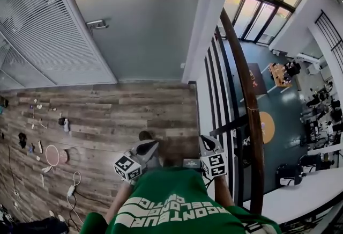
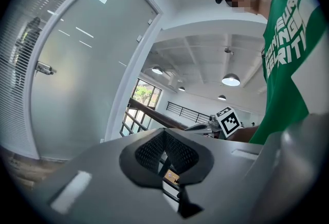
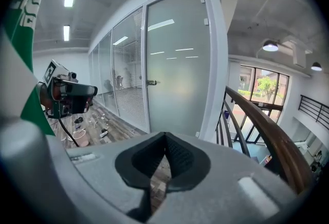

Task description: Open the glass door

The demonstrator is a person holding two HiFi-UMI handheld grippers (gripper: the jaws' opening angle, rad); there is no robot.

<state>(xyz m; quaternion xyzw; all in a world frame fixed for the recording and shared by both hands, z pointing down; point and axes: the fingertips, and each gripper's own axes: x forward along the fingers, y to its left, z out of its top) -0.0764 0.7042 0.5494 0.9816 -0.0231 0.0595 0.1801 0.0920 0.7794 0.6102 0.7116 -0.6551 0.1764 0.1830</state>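
The frosted glass door [image 1: 144, 13] stands closed in its white frame across the wooden floor from me. Its metal handle [image 1: 97, 24] is on the door's left edge. My left gripper [image 1: 148, 146] and right gripper [image 1: 209, 144] are held close to my body, well short of the door, both shut with nothing in them. In the left gripper view the jaws [image 2: 165, 136] meet, with the door [image 2: 87, 69] and handle [image 2: 45, 69] off to the left. In the right gripper view the shut jaws [image 3: 164, 140] point toward the door [image 3: 177, 58] and its handle [image 3: 151, 82].
A wooden handrail [image 1: 245, 82] with dark balusters runs along my right, above a lower floor. A white pillar [image 1: 211, 18] stands right of the door. A glass wall with blinds [image 1: 37, 29] adjoins on the left. Small items and cables [image 1: 48, 141] lie on the floor at left.
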